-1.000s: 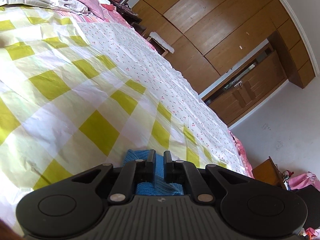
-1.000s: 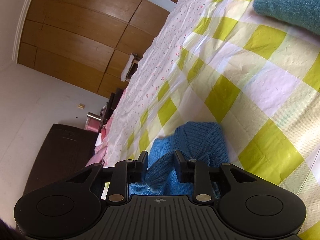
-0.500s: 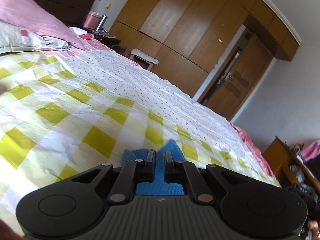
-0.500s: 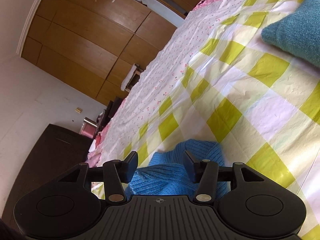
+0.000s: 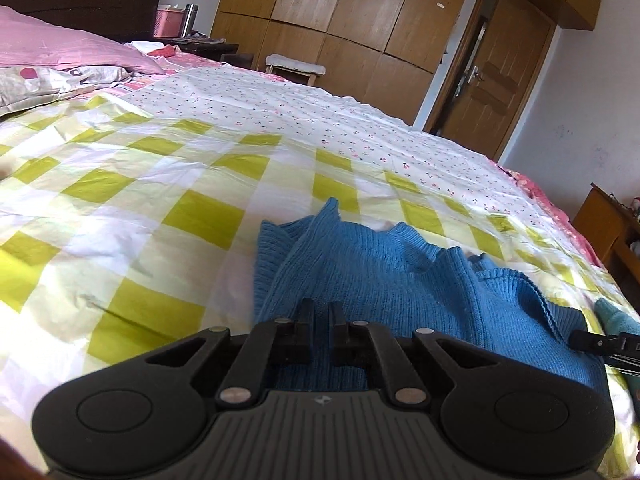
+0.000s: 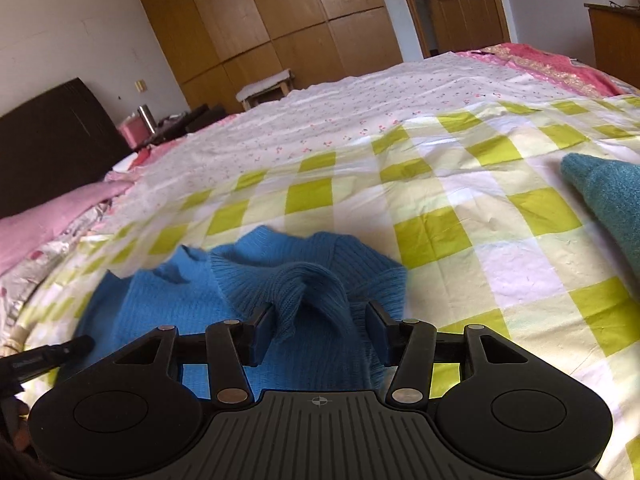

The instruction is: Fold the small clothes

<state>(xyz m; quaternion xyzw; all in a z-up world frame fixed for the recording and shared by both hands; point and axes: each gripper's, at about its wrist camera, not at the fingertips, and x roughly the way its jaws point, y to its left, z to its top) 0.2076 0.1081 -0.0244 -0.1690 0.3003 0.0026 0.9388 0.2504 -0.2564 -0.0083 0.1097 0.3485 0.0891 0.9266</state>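
Bedroom with wooden wardrobe point(image 5: 360, 20) lining far wall; checked bedspread point(image 5: 120, 208) covering bed. Blue knit sweater point(image 5: 380, 272) lying rumpled on near part of bedspread. Left gripper point(image 5: 319, 312) reaching level over sweater's near edge, fingers nearly together, pinching knit fabric. Right gripper point(image 6: 320, 320) hovering low, fingers spreading wide apart around raised fold. Teal garment point(image 6: 612, 192) lying at right.

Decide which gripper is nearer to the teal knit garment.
Right. The right gripper sits over the blue sweater, beside the teal garment; the left gripper grips the sweater's far side.
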